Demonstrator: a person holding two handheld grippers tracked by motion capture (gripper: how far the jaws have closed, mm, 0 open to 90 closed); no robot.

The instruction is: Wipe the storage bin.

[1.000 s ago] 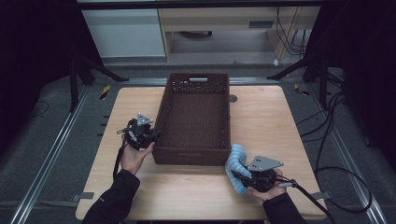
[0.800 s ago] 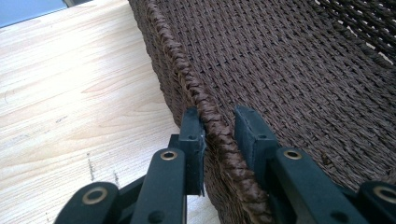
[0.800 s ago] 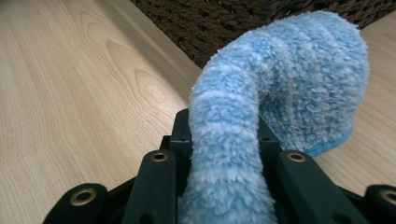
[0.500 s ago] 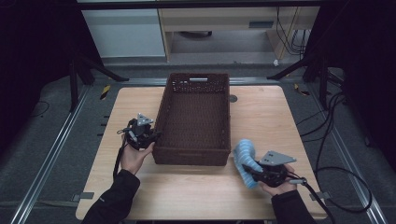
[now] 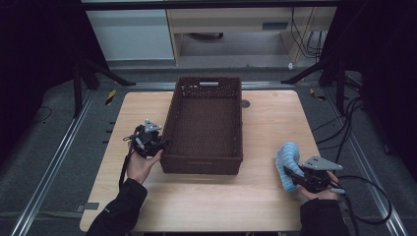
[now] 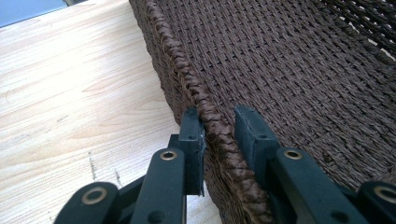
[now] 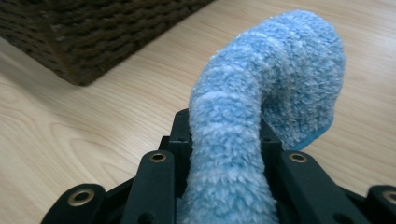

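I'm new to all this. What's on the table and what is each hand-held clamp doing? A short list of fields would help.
Surface: wooden table
Container: dark brown woven basket, lying mid-table, nothing seen inside
Left gripper: jaws closed on the basket's braided rim, one jaw outside the wall, one inside
Right gripper: clamped on a fluffy light blue sock, near the table's right edge
Sock: arches up from the jaws and droops over, its far end close to the tabletop
Sock versus basket: apart, the sock is outside it
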